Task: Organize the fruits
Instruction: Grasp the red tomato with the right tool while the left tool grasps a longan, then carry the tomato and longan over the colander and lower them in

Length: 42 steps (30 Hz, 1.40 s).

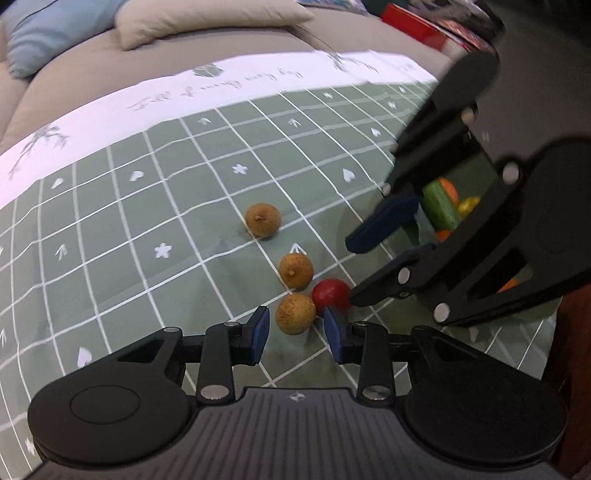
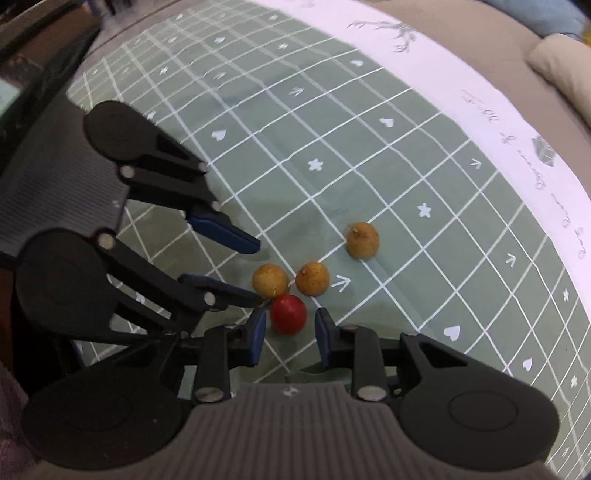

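Note:
Three brown longans and one red round fruit lie close together on the green checked cloth (image 1: pixel 155 206). In the left wrist view my left gripper (image 1: pixel 296 334) stands open around the nearest longan (image 1: pixel 295 314), with a gap at each pad. The red fruit (image 1: pixel 331 295) lies just right of it, touching the lower fingertip (image 1: pixel 356 292) of my right gripper (image 1: pixel 349 267). In the right wrist view my right gripper (image 2: pixel 290 332) is open, with the red fruit (image 2: pixel 288 314) between its blue pads and cloth showing on both sides. My left gripper (image 2: pixel 256 269) reaches in from the left towards a longan (image 2: pixel 269 280).
Two more longans (image 1: pixel 296 271) (image 1: pixel 263 220) lie further out on the cloth. Behind the right gripper sits a pile of coloured produce, among it a green cucumber (image 1: pixel 439 206). A sofa with cushions (image 1: pixel 207 22) lies beyond the cloth's white border. The cloth's edge runs along the right.

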Motion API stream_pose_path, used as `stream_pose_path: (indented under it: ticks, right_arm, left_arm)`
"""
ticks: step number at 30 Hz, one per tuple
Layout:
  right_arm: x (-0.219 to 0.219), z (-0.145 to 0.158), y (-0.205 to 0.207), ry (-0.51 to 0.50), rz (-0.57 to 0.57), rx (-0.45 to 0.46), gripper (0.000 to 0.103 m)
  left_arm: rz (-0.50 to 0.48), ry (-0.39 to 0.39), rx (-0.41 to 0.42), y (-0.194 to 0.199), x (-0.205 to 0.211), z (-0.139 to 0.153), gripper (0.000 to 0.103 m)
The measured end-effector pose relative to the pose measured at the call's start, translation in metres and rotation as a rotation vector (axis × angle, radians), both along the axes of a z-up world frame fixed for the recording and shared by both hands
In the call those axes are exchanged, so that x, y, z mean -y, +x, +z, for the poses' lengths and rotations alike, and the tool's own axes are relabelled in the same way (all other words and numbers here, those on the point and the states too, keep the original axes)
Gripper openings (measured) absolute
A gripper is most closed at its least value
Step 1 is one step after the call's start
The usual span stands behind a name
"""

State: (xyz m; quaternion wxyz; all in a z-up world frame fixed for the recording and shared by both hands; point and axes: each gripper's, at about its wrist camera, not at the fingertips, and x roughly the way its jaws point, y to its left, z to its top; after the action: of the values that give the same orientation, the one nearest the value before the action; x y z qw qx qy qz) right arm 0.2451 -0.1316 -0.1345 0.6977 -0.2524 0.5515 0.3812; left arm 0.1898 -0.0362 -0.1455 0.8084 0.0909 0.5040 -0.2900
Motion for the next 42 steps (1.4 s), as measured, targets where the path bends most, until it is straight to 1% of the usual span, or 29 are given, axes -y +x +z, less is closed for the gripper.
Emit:
stream_pose_path:
  ticks: [4, 8, 11, 16, 18, 23, 30, 33, 34, 35, 38, 42]
  right_arm:
    - [-0.007, -0.004, 0.003, -0.040, 0.056, -0.027, 0.025]
    - [-0.009, -0.011, 0.005, -0.063, 0.077, -0.042, 0.026]
    - [-0.009, -0.014, 0.006, -0.063, 0.078, -0.044, 0.026]
    - [-0.008, -0.015, 0.006, -0.050, 0.075, -0.053, 0.026]
    - [-0.010, -0.017, 0.005, -0.051, 0.081, -0.059, 0.026]
    - [-0.017, -0.026, 0.004, -0.094, 0.089, -0.034, 0.026]
    - [-0.025, -0.035, 0.008, -0.104, 0.036, -0.042, 0.027]
    - [-0.026, -0.038, 0.008, -0.118, 0.020, -0.031, 0.025]
    - [-0.027, -0.039, 0.008, -0.121, 0.015, -0.028, 0.022]
    - [-0.027, -0.039, 0.008, -0.122, 0.007, -0.023, 0.021]
    - [-0.026, -0.037, 0.007, -0.102, -0.030, -0.027, 0.021]
    - [-0.024, -0.030, 0.000, -0.068, -0.060, -0.019, 0.021]
  left_arm:
    - [-0.048, 0.049, 0.019, 0.000, 0.006, -0.008, 0.040]
    - [-0.072, 0.060, 0.029, 0.000, 0.010, -0.011, 0.040]
    - [-0.077, 0.048, 0.023, 0.000, 0.010, -0.013, 0.034]
    - [-0.070, 0.037, 0.009, -0.002, 0.009, -0.015, 0.028]
    - [-0.054, 0.040, 0.006, -0.001, 0.007, -0.014, 0.028]
    - [0.012, 0.049, 0.010, -0.004, -0.006, -0.007, 0.028]
    - [0.111, 0.067, 0.009, -0.011, -0.024, 0.007, 0.028]
    - [0.134, 0.070, 0.007, -0.014, -0.028, 0.012, 0.028]
    - [0.140, 0.075, 0.009, -0.014, -0.029, 0.014, 0.028]
    - [0.148, 0.081, 0.012, -0.015, -0.029, 0.015, 0.028]
    - [0.173, 0.085, 0.011, -0.015, -0.031, 0.020, 0.028]
    - [0.203, 0.076, 0.011, -0.024, -0.036, 0.029, 0.028]
